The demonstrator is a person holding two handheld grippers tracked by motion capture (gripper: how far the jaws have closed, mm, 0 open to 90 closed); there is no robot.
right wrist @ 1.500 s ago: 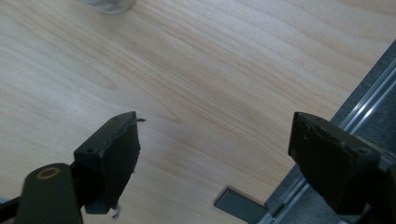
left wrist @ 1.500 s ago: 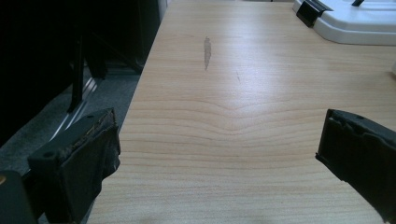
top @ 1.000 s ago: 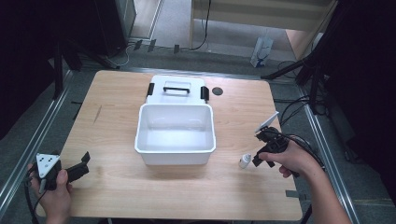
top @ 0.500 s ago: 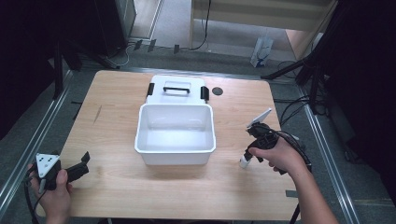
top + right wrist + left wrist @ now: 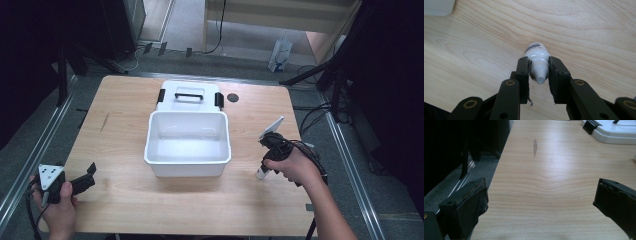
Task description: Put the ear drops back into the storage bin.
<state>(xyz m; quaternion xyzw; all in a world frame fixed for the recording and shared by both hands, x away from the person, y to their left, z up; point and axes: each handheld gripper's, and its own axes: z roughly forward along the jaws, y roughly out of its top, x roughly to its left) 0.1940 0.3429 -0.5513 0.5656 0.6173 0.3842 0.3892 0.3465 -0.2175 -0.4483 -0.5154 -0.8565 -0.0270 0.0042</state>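
Note:
A small white dropper bottle (image 5: 537, 60) with a label at its base stands near the table's right side, seen as a white stub (image 5: 261, 173) under the person's right hand. My right gripper (image 5: 538, 72) is shut on the small white bottle at its cap end and points down at the table (image 5: 120, 125). In the high view this gripper (image 5: 267, 165) sits right of the open white bin (image 5: 187, 142). My left gripper (image 5: 541, 200) stands open over bare wood at the front left corner, also seen from above (image 5: 85, 177).
The bin's white lid (image 5: 189, 96) with black latches and a handle lies flat behind the bin; a corner of the lid (image 5: 616, 132) shows far off. A dark round disc (image 5: 232, 97) lies beside the lid. The table's left edge (image 5: 499, 167) drops to a dark floor.
The right hand has moved left and slightly toward the person while tilting over the small bottle, and its jaws now close on it. The left gripper has stayed put.

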